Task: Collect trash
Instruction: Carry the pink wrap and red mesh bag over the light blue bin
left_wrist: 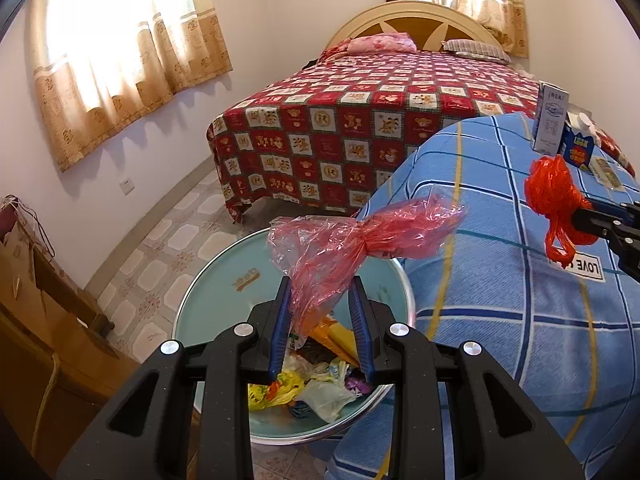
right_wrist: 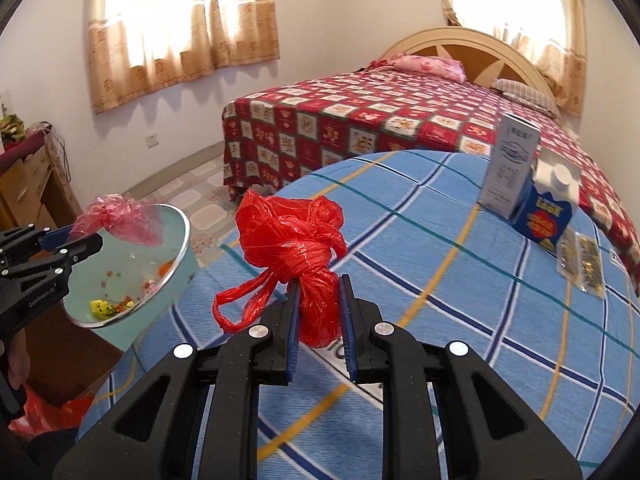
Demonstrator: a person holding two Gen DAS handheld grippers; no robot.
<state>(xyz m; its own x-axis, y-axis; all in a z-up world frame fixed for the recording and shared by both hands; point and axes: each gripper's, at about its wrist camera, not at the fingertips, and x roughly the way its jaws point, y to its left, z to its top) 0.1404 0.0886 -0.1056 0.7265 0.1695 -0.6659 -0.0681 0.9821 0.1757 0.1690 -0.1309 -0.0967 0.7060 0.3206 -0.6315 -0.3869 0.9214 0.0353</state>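
Observation:
My left gripper hangs over the round light-blue trash bin. Its jaws stand apart around a thin tail of a clear pink plastic bag; the bag seems to hang loose between the fingers. The bin also shows in the right wrist view, with scraps inside. My right gripper is shut on a knotted red plastic bag and holds it above the blue plaid bedspread. That red bag shows in the left wrist view at the right.
A white carton, a blue milk carton and clear packets stand on the blue bedspread at the right. A bed with a red patterned cover is behind. A wooden cabinet stands left of the bin.

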